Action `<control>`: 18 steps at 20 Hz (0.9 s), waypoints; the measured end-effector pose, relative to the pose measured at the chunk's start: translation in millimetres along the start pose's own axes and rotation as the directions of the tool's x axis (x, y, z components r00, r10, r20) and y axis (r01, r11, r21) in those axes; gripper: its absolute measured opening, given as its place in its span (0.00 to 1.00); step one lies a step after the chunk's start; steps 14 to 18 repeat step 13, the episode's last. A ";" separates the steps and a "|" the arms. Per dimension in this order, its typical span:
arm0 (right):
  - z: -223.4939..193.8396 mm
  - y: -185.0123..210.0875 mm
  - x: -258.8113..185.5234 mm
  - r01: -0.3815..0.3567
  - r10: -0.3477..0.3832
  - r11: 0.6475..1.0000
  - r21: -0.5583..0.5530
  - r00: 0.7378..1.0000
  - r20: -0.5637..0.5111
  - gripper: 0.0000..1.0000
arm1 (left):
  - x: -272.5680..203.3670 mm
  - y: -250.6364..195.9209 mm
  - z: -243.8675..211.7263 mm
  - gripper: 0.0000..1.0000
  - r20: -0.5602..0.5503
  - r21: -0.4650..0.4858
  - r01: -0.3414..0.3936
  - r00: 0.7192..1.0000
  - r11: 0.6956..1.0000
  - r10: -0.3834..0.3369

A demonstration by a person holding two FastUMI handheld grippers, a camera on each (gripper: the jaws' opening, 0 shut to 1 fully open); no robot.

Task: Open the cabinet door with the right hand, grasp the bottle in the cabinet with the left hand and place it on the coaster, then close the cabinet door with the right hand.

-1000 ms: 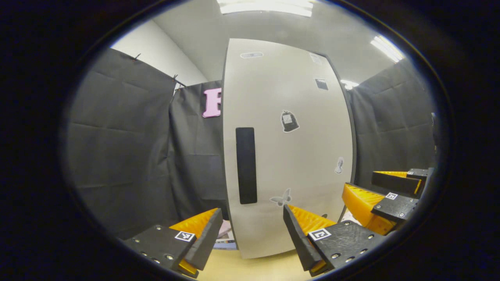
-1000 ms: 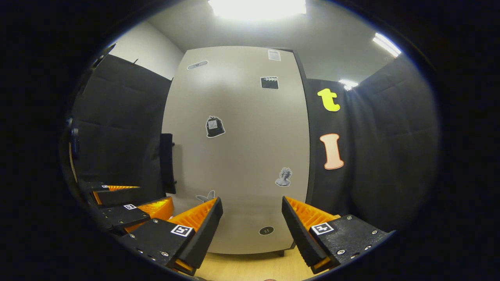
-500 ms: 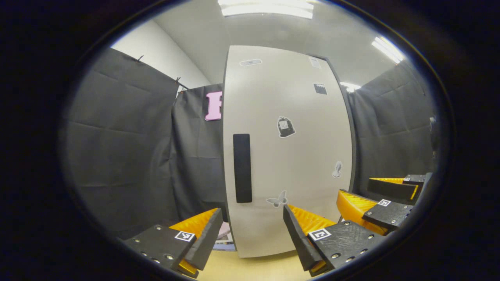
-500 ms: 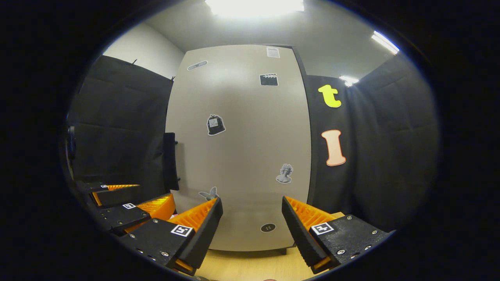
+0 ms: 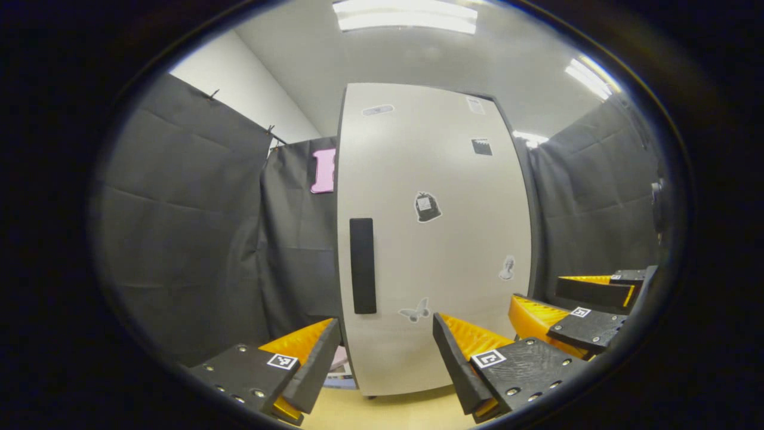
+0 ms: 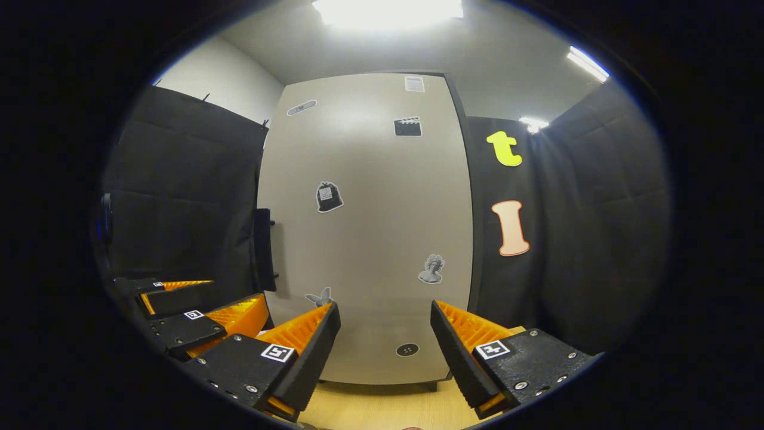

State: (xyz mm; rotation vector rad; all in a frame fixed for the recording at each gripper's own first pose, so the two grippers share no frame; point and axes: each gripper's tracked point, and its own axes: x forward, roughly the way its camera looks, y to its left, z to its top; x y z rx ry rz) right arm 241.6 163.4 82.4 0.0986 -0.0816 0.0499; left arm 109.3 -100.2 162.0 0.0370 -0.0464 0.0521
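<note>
Shift since a second ago: both grippers have drawn back a little from the cabinet, so the door looks smaller and sits lower in each view; nothing else has moved.

Left gripper view, door: the cabinet door point(image 5: 436, 239) is shut, its dark handle point(image 5: 363, 265) upright near its left edge, stickers scattered over the pale panel.

Left gripper view, tongs: the left gripper point(image 5: 385, 358) has its fingers spread wide with nothing between them, the door's lower left corner showing through the gap.

Left gripper view, neighbour: the right gripper point(image 5: 576, 304) sits low on the right, near the door's right edge, also spread and empty.

Right gripper view, door: the same door point(image 6: 370, 227) faces more squarely, and the handle point(image 6: 264, 249) is seen edge-on, standing proud of the panel on its mounts.

Right gripper view, tongs: the right gripper point(image 6: 385, 352) gapes open on nothing, aimed at the door's lower middle, well right of the handle; the left gripper point(image 6: 200, 301) shows low on the left, just below the handle.

Bottle: behind the closed door by my reckoning; I cannot see it.

What each adds: the left gripper view gives something small and pinkish on the wooden table point(image 5: 358, 412) beside the door's foot, too hidden to name; the right gripper view gives the handle's stand-off.

Meaning: opening has not begun; the right gripper has yet to reach the handle.
</note>
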 end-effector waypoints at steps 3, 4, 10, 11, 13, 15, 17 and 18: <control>0.7 1.4 -2.1 0.000 0.000 1.000 -0.008 1.000 0.005 0.94 | -1.8 5.0 -2.2 0.89 -0.012 0.011 -0.023 1.000 1.000 0.023; -0.8 2.4 -1.4 -0.003 0.003 1.000 -0.009 1.000 0.002 0.94 | -2.6 4.4 -2.5 0.92 -0.017 0.007 -0.022 1.000 1.000 0.022; -7.2 3.1 -2.6 0.000 0.000 1.000 0.003 1.000 -0.015 0.94 | -4.2 3.7 -4.7 0.89 -0.021 0.006 -0.022 1.000 1.000 0.022; -9.2 2.5 -2.5 0.001 -0.001 1.000 0.005 1.000 -0.021 0.94 | -4.9 2.6 -5.5 0.92 -0.024 0.006 -0.020 1.000 1.000 0.020; -11.5 2.4 -2.0 0.001 -0.001 1.000 0.005 1.000 -0.031 0.94 | -6.6 2.1 -7.1 0.92 -0.030 0.007 -0.014 0.999 1.000 0.014; -11.5 2.4 -2.0 0.001 -0.001 1.000 0.005 1.000 -0.031 0.94 | -6.6 2.1 -7.1 0.92 -0.030 0.007 -0.014 0.999 1.000 0.014; -11.5 2.4 -2.0 0.001 -0.001 1.000 0.005 1.000 -0.031 0.94 | -6.6 2.1 -7.1 0.92 -0.030 0.007 -0.014 0.999 1.000 0.014; -11.5 2.4 -2.0 0.001 -0.001 1.000 0.005 1.000 -0.031 0.94 | -6.6 2.1 -7.1 0.92 -0.030 0.007 -0.014 0.999 1.000 0.014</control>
